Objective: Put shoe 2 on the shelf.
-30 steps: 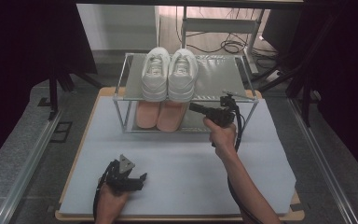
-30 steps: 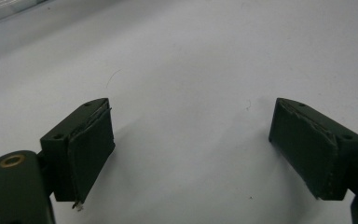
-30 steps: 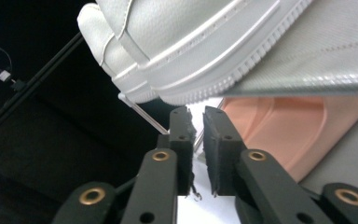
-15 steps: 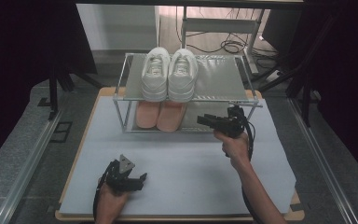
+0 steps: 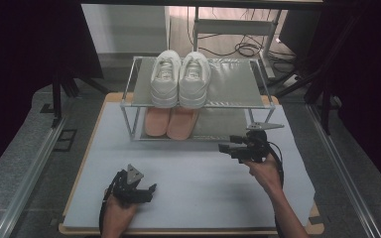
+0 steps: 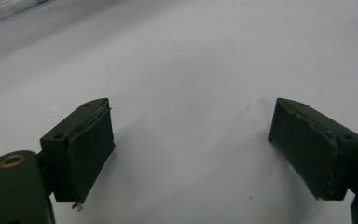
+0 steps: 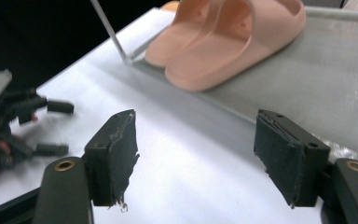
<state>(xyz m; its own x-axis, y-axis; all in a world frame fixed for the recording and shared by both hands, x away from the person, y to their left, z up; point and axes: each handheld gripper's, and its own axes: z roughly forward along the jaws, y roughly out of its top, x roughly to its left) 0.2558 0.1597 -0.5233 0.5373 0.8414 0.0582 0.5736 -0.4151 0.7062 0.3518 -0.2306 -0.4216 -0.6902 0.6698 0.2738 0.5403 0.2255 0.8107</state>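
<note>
Slippers (image 5: 171, 122), a peach-pink pair, lie side by side on the lower shelf of the shoe rack (image 5: 238, 84), toward its left end, directly beneath the white sneakers (image 5: 180, 78) on the upper shelf. Pairing them soles down with heels outward leaves the rest of each shelf free, and the open front of the rack gives a gripper a straight path in at shelf height. The right gripper (image 5: 227, 148) hovers just in front of the rack's right half, level with the lower shelf and pointing leftward along it; its jaws stand spread wide with nothing between them, and the right gripper view looks across the bare shelf toward the slippers (image 7: 223, 39), which suggests it is positioned for access to that shelf. The left gripper (image 5: 148, 191) sits well in front of the rack, near the mat's (image 5: 203, 188) front edge, jaws likewise spread and empty above plain white surface, likely parked out of the way.
</note>
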